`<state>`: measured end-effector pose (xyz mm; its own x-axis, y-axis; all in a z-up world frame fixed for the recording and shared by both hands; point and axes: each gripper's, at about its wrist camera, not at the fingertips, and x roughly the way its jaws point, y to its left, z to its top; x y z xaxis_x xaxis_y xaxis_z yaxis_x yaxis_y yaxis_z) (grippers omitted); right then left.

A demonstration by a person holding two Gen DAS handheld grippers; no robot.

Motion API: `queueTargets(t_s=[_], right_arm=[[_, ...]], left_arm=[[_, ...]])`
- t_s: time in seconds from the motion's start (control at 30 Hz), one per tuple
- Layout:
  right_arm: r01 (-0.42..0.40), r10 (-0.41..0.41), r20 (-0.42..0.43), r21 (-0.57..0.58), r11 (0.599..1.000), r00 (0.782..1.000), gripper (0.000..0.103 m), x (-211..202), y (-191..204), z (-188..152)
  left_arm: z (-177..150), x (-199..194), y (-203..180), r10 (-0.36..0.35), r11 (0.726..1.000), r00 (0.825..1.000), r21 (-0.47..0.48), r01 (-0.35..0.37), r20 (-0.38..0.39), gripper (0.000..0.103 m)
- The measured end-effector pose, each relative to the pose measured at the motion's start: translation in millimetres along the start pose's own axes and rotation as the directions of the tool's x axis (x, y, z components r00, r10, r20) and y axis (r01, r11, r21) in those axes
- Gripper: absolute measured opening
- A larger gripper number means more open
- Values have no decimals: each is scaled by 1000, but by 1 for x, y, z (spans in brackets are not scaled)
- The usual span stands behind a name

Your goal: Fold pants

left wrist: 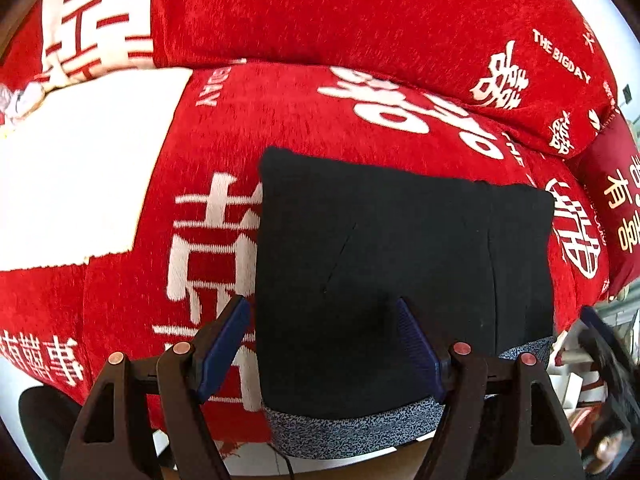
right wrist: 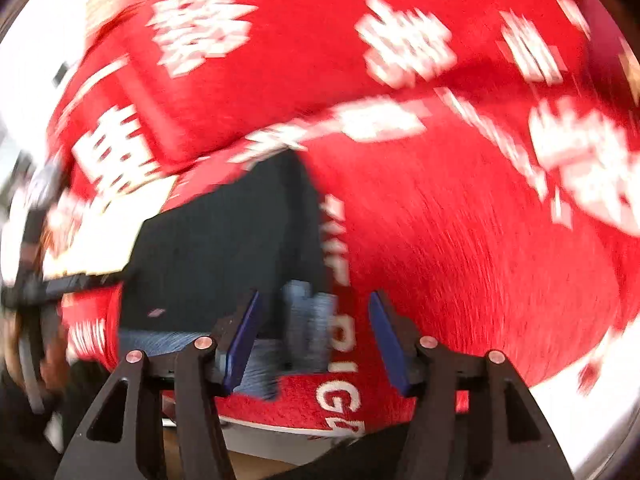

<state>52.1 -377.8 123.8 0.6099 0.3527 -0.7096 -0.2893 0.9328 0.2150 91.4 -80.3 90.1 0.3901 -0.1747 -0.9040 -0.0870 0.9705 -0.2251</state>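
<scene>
Red sofa cover [left wrist: 304, 128] carries the black pants [left wrist: 400, 260], folded square at its front edge. Left gripper [left wrist: 320, 348] and right gripper [right wrist: 316, 340] gape empty; probably final tidying, though blur obscures. Next: straighten the waistband [left wrist: 340, 432].

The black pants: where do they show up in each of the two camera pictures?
Left wrist view: the black pants fill the lower centre, folded flat, speckled grey waistband at the near edge.
Right wrist view: the black pants sit left of centre, blurred.
Shared landmark: the red cover with white characters lies under them in both.
</scene>
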Motion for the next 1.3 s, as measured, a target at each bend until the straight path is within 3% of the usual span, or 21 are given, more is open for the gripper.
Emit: queueTargets(t_s=[0.07, 0.13, 0.17, 0.2, 0.27, 0.33, 0.4, 0.47, 0.57, 0.63, 0.7, 0.73, 0.8, 0.87, 0.93, 1.0, 1.1, 1.2, 1.3], right_arm=[[-43, 43, -1, -117, 992, 999, 81, 2, 26, -2], [-47, 42, -32, -200, 979, 999, 80, 17, 44, -5], [-8, -6, -67, -215, 977, 998, 80, 32, 44, -7], [23, -49, -126, -202, 979, 991, 80, 48, 38, -9], [56, -84, -226, -129, 990, 970, 80, 73, 21, -11], [27, -43, -193, -85, 996, 980, 80, 61, 13, -3], [31, -42, -83, -139, 990, 996, 81, 35, 20, 15], [61, -65, -10, -207, 976, 998, 83, 26, 29, 34], [84, -80, 27, -295, 952, 996, 83, 41, 46, 67], [58, -56, 14, -320, 946, 998, 83, 60, 54, 84], [29, -41, -34, -311, 950, 999, 83, 91, 55, 98], [50, -72, -61, -306, 951, 996, 83, 108, 49, 102], [105, -151, -151, -275, 956, 977, 83, 140, 30, 98], [70, -106, -197, -180, 981, 975, 86, 157, 7, 90], [28, -45, -183, -97, 995, 982, 89, 156, -7, 85], [27, -46, -175, -107, 994, 983, 91, 155, -9, 81], [34, -54, -181, -110, 993, 982, 95, 161, -11, 79], [73, -83, -208, -55, 996, 975, 99, 155, -18, 83], [102, -105, -138, -32, 994, 985, 99, 118, -9, 78]], left_arm=[[-1, 7, -5, -8, 999, 1000, 33, 8, -13, 76], [0, 20, -8, 18, 998, 999, 60, -16, -29, 77], [0, 30, -5, 23, 998, 999, 67, -20, -45, 83], [1, 36, 0, 37, 998, 998, 51, -34, -57, 98], [4, 36, 12, 7, 1000, 997, -19, -9, -75, 100], [9, 23, 15, 5, 1000, 999, -31, -6, -38, 100], [20, 5, 14, -1, 1000, 999, -4, 2, 37, 100], [39, -2, 17, 27, 999, 996, -19, -26, 86, 100], [66, 3, 31, 112, 989, 990, -110, -103, 85, 100], [76, 10, 44, 127, 977, 990, -178, -114, 61, 100], [82, 30, 56, 153, 966, 988, -207, -153, -17, 100], [83, 38, 64, 165, 965, 985, -198, -172, -50, 100], [81, 51, 71, 131, 969, 989, -203, -142, -68, 100], [82, 55, 71, 136, 970, 988, -194, -147, -68, 100], [79, 58, 65, 165, 973, 985, -158, -171, -52, 102], [76, 71, 63, 187, 973, 980, -126, -193, -62, 103], [78, 75, 71, 134, 973, 987, -177, -148, -89, 103], [79, 47, 74, 109, 971, 992, -206, -119, -61, 103], [62, 6, 73, 101, 980, 995, -176, -95, 26, 103]])
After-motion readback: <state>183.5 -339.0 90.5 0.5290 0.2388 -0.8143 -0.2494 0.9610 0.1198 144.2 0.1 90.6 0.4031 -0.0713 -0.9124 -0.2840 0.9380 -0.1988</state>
